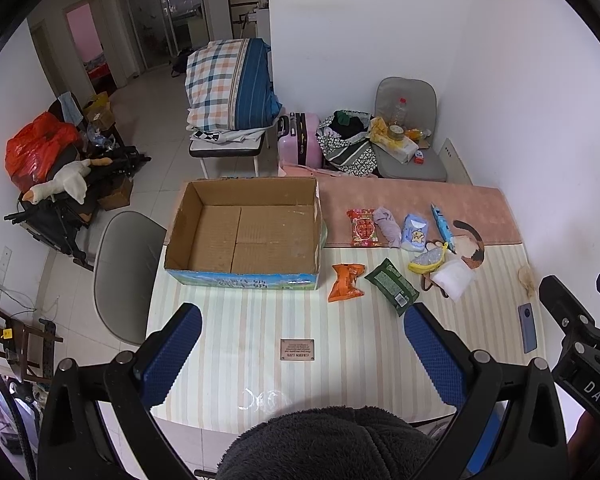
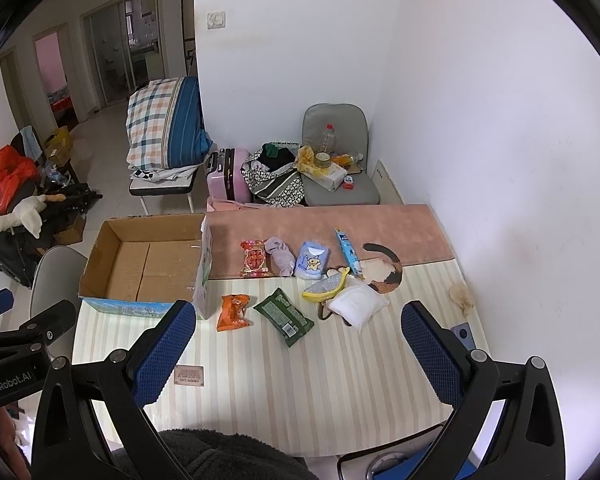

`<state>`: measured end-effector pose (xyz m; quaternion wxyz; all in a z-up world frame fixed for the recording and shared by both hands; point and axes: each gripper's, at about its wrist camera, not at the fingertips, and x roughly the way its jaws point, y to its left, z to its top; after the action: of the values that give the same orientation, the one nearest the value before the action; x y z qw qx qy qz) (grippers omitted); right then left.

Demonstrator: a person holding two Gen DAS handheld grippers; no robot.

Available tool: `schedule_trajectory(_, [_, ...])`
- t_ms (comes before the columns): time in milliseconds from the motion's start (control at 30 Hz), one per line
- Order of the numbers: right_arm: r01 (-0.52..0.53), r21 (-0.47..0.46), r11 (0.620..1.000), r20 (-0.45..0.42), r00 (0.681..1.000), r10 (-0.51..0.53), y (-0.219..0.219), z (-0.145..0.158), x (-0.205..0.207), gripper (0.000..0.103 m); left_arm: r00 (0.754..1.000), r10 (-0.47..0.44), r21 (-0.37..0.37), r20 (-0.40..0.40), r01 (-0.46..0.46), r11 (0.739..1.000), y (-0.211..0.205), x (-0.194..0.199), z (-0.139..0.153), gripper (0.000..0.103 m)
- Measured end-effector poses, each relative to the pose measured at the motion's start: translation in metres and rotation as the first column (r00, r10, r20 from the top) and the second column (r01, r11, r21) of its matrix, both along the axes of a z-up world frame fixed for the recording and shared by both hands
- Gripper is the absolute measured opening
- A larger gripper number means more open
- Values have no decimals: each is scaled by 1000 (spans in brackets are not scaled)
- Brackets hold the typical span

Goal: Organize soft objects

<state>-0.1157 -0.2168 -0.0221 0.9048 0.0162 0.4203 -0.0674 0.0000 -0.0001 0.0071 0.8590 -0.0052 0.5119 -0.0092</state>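
An empty open cardboard box (image 1: pixel 244 236) (image 2: pixel 148 264) stands on the table's left part. To its right lie an orange snack pack (image 1: pixel 345 282) (image 2: pixel 233 312), a green pack (image 1: pixel 392 286) (image 2: pixel 284 316), a red pack (image 1: pixel 363 227) (image 2: pixel 254 258), a rolled lilac cloth (image 1: pixel 388 226) (image 2: pixel 281 258), a blue tissue pack (image 1: pixel 414 233) (image 2: pixel 312 266), a blue tube (image 1: pixel 442 226) (image 2: pixel 348 254), a yellow-edged pouch (image 1: pixel 428 260) (image 2: pixel 326 286) and a white pad (image 1: pixel 452 278) (image 2: pixel 358 304). My left gripper (image 1: pixel 302 352) is open and empty, high above the table's near side. My right gripper (image 2: pixel 298 352) is open and empty likewise.
A phone (image 1: pixel 527 327) (image 2: pixel 463 334) lies at the table's right edge, a crumpled tissue (image 1: pixel 526 278) (image 2: pixel 462 296) beyond it. A cat-shaped mat (image 2: pixel 384 272) and pink runner (image 1: pixel 420 200) cover the far side. A grey chair (image 1: pixel 128 272) stands left; wall to the right.
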Motion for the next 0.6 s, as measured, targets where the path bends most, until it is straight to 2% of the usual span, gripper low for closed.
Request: schedule_trajectory(600, [3,4,1000,10,1000,-3,-3,4,1,103,1000,1,0,8,-1,1000,-1,1,2,103])
